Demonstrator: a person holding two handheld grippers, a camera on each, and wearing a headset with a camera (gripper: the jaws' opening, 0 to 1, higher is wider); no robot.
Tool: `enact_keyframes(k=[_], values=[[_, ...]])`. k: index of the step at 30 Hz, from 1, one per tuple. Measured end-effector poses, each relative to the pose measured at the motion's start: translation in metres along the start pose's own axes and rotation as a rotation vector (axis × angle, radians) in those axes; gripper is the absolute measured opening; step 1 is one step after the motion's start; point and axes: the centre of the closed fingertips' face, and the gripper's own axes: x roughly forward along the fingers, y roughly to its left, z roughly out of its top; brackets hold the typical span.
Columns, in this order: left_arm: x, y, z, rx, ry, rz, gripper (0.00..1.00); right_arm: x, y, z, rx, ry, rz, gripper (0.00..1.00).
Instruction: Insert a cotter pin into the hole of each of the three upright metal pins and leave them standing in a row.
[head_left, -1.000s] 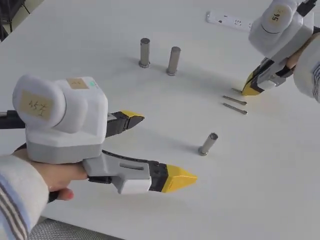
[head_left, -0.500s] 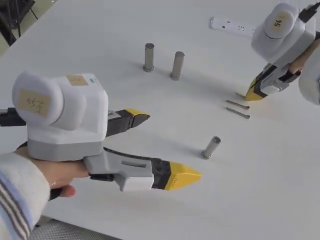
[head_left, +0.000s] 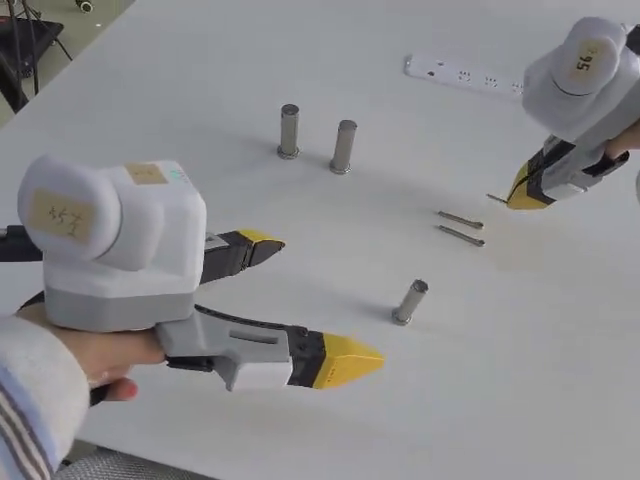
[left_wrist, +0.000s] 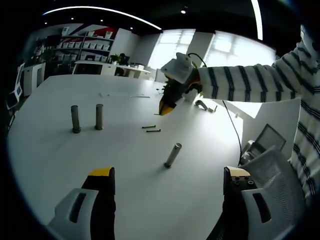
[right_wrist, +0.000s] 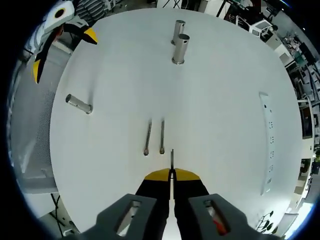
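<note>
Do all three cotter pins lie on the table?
No: two cotter pins lie on the table, and the third cotter pin sticks out of the shut right gripper.

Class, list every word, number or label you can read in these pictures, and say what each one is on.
"56", handwritten, uncertain: right sticker, on the right tool, shut on a cotter pin.
"45" plus an unreadable mark: left sticker, on the left tool.
Signs above the shelves in the left gripper view: too small to read.
</note>
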Motion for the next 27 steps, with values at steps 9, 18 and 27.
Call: enact_keyframes(k=[9,18,27], values=[[-0.004,-0.002,0.0,-0.02,0.008,-0.004,0.84,-0.018,0.027,0.004,-0.022,-0.057,-0.052,0.0],[0.003,-0.007,0.003,0.006,0.014,-0.009,0.83,-0.043,0.044,0.022,-0.051,-0.117,-0.191,0.0],[0.011,-0.012,0.016,0.004,0.005,-0.038,0.76,-0.063,0.061,0.041,-0.04,-0.214,-0.288,0.0]])
